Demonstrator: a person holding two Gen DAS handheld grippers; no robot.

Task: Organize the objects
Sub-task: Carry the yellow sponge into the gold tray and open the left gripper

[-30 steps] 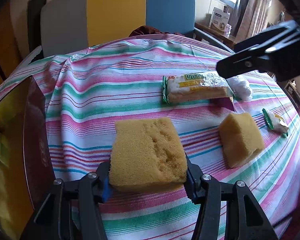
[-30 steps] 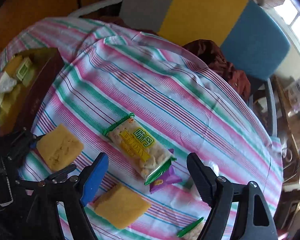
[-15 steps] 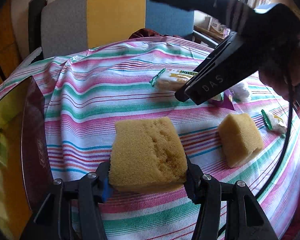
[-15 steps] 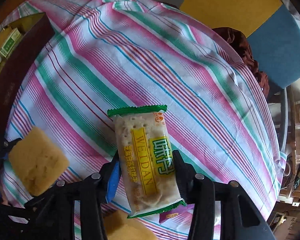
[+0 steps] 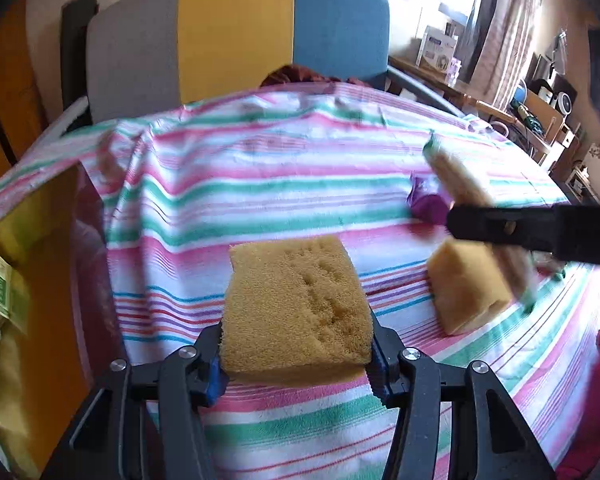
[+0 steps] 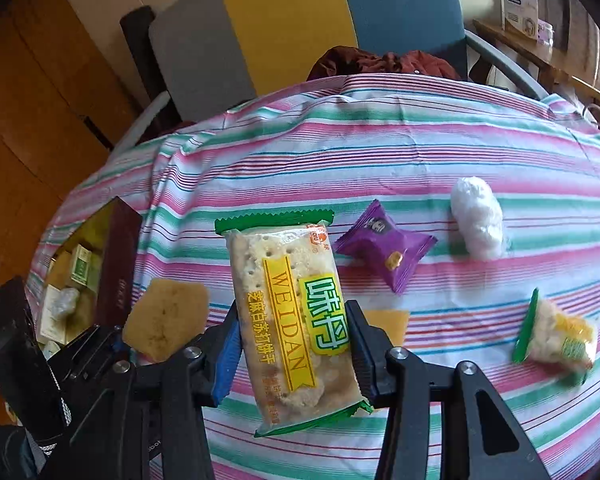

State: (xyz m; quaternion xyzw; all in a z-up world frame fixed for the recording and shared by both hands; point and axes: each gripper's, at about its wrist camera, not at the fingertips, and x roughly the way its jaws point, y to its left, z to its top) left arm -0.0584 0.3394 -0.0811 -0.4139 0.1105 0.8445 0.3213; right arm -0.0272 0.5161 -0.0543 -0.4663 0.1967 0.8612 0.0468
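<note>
A dark maroon open box with a yellow lining point(image 6: 118, 268) is seen at the left edge of the table covered by a pink, green and white striped cloth point(image 6: 380, 152). Inside it, small green-and-white cartons point(image 6: 80, 268) and a white wrapped lump point(image 6: 64, 302) can be made out; the rest of its contents cannot be told.

Two yellow sponge blocks are counted: one larger block point(image 5: 296, 306) and one smaller block point(image 5: 466, 290) lying on the cloth to its right. Two cracker packets with green ends are counted: a long one printed "WEIDAN" point(image 6: 292, 316) and a small one point(image 6: 554, 338) lying on the cloth at the right. One purple sweet wrapper point(image 6: 384, 248) and one white crumpled ball point(image 6: 476, 216) lie beyond them, near each other but apart.

The larger sponge block is pinched at its near end by the left gripper point(image 5: 296, 364), its fingers pressed into both sides. The long cracker packet is clamped across its middle by the right gripper point(image 6: 294, 354) and is held above the cloth.
</note>
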